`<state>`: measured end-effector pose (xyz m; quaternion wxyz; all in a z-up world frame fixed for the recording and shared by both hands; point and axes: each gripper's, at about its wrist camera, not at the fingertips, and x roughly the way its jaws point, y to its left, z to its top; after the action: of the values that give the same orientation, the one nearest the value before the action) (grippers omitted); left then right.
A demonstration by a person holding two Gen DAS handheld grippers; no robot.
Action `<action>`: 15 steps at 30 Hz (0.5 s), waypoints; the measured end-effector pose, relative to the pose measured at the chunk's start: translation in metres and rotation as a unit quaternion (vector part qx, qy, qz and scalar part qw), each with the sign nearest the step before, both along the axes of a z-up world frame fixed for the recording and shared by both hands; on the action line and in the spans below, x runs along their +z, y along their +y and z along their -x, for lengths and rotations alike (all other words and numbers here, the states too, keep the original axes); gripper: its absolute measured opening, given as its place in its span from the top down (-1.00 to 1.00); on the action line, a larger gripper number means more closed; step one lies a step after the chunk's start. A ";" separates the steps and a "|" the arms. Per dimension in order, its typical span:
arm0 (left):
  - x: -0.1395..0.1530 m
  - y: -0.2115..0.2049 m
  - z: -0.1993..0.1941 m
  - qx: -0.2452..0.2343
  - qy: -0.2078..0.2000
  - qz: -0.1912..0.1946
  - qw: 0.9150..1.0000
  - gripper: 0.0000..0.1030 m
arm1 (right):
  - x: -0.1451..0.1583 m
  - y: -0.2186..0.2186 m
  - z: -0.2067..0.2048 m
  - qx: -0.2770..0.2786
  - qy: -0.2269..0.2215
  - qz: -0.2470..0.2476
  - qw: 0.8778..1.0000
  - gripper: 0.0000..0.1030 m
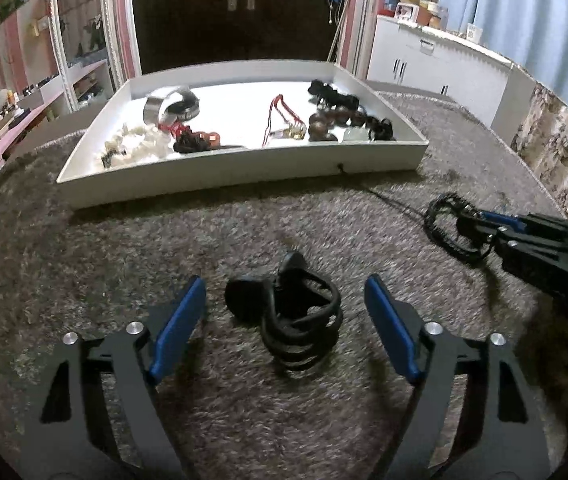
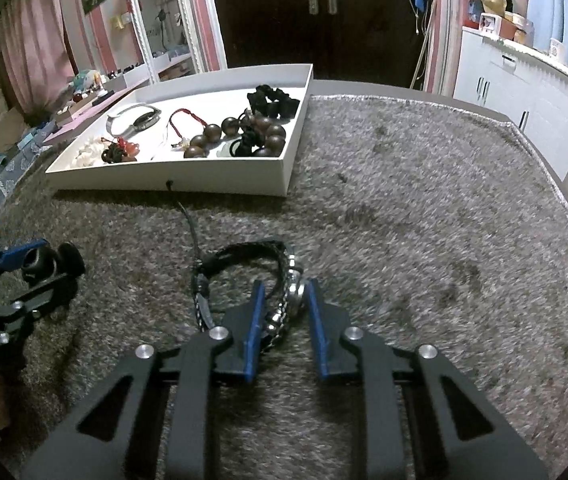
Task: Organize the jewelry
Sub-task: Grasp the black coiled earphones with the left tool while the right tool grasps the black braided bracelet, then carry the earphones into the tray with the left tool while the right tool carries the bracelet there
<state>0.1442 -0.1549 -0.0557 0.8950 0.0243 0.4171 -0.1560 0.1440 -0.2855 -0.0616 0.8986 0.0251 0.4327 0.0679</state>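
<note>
A coiled black bracelet [image 1: 300, 320] lies on the grey carpet between the blue pads of my left gripper [image 1: 284, 282]. Its jaws stand wide and open, with neither pad touching the coil. To the right, my right gripper [image 2: 286, 286] has its pads close together on a braided black bracelet [image 2: 239, 250], pinching the strand and its silver clasp [image 2: 296, 292]. The same grip shows from the side in the left wrist view, with the right gripper [image 1: 468, 224] at the bracelet's loop [image 1: 438, 216]. The left gripper [image 2: 43, 256] shows at the left edge of the right wrist view.
A shallow white tray [image 1: 243, 164] [image 2: 171, 176] sits beyond both grippers, holding brown wooden beads [image 2: 243, 132], silver bangles [image 1: 171, 106], a red cord and white beads. A thin dark cord [image 2: 187, 220] runs from the tray front to the braided bracelet. White cabinets [image 1: 424, 64] stand at the right.
</note>
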 end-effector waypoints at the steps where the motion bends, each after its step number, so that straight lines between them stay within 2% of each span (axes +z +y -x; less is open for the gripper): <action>1: -0.003 0.000 -0.002 0.002 0.007 -0.001 1.000 -0.51 | 0.000 0.000 -0.001 0.001 0.001 0.000 1.000 0.58; 4: -0.006 0.000 -0.005 0.004 0.014 0.000 1.000 -0.40 | 0.000 0.001 0.000 0.001 0.000 0.003 1.000 0.59; 6: -0.007 -0.001 -0.006 0.006 0.015 -0.004 1.000 -0.15 | 0.000 0.000 0.001 0.000 -0.001 0.002 1.000 0.61; 8: -0.007 -0.002 -0.005 0.005 0.013 -0.002 1.000 -0.03 | 0.000 -0.001 0.001 -0.001 -0.003 -0.001 1.000 0.62; 15: 0.005 0.004 0.003 -0.002 -0.003 0.011 1.000 -0.02 | 0.013 -0.004 0.011 -0.001 -0.022 -0.013 1.000 0.63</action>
<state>0.1411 -0.1509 -0.0505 0.8961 0.0159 0.4128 -0.1624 0.1326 -0.2891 -0.0491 0.9076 0.0355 0.4120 0.0727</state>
